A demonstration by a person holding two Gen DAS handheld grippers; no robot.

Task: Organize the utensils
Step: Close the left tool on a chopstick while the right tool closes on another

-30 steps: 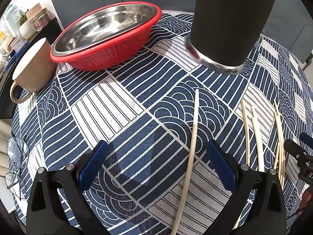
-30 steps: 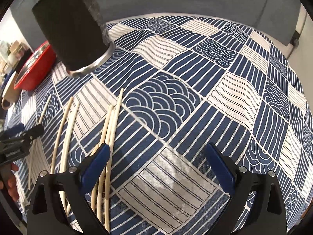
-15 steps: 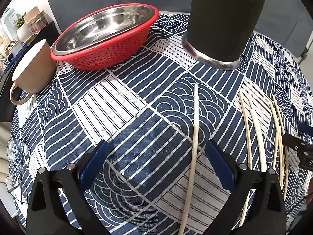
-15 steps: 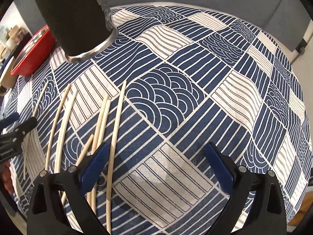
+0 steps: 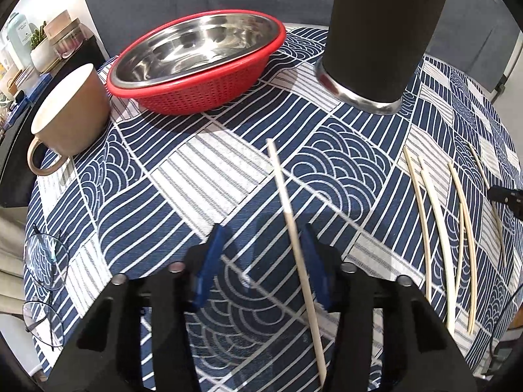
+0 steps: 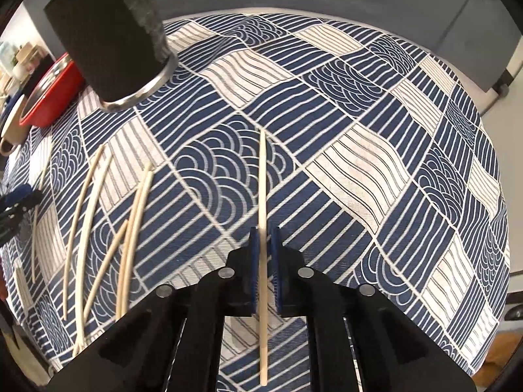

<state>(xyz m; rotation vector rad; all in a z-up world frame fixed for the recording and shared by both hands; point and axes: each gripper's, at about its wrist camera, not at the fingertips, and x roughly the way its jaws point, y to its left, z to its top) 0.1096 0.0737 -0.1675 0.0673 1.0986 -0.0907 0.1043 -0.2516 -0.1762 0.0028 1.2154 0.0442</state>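
The right gripper (image 6: 264, 245) has just closed, and its blue pads pinch one pale chopstick (image 6: 262, 196) between them. That stick runs straight ahead along the fingers, its far tip aimed up the patterned tablecloth (image 6: 359, 150) and its near end trailing back under the tool.

The left gripper (image 5: 263, 245) has just been closing and stands part open. A single chopstick (image 5: 287, 209) lies between its pads, hard by the right-hand one; whether that pad touches it I cannot tell. This stick's far tip leans left, towards the red colander (image 5: 202, 94).

The loose chopsticks (image 6: 98, 222) lie scattered on the cloth between the two tools, mostly lengthwise.

A steel bowl (image 5: 199, 49) sits nested in the colander. The tall black holder (image 5: 382, 32) stands upright, its inside hidden. The beige mug (image 5: 68, 111) stands beside the colander. No writing is readable.
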